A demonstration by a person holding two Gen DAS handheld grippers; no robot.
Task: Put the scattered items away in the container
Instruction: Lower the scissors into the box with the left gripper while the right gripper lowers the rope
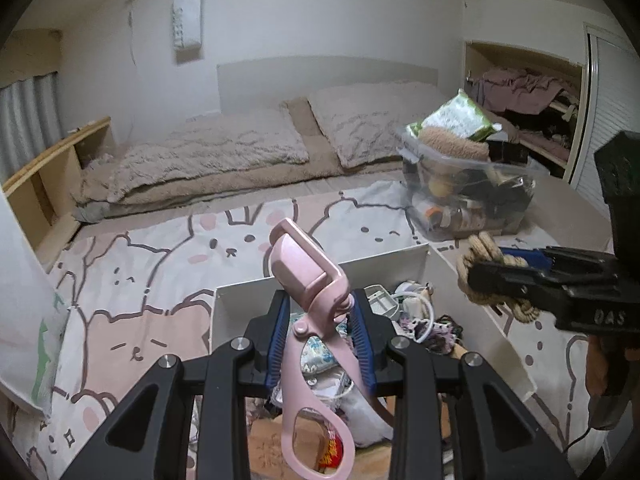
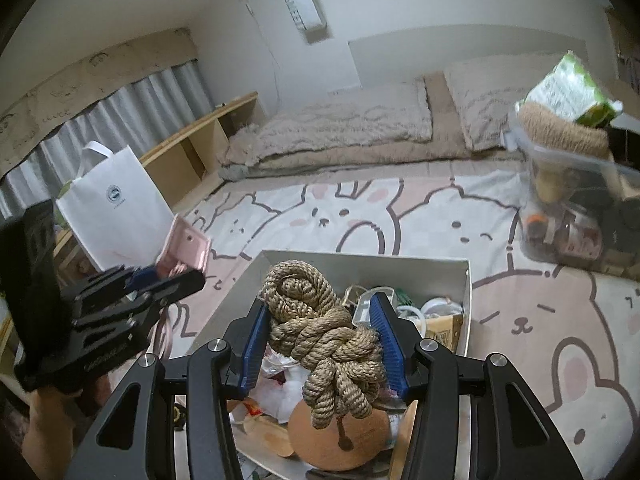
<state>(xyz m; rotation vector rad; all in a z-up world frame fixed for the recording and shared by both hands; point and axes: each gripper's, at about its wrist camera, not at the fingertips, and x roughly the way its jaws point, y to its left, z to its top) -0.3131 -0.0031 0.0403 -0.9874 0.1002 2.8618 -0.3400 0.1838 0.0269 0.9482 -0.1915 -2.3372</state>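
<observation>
Surface: my bed's cartoon-animal sheet [image 2: 400, 216], bare beyond the white box [image 2: 466, 280].
Left tongs [image 1: 318, 322]: gripping pink eyelash curler [image 1: 308, 300].
Right tongs [image 2: 324, 334]: gripping knotted rope [image 2: 320, 332].

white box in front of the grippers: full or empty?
Well filled, not brimming. The white box shows mixed clutter across its floor: a round cork piece, cables and packets. Its walls rise above most of it.

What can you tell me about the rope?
The rope is tan, thick and twisted, wound into a knotted bundle with a coil on top and loops hanging below. The right tongs grip it between blue pads, holding it in the air over the white box of clutter. Nothing else touches it.
</observation>
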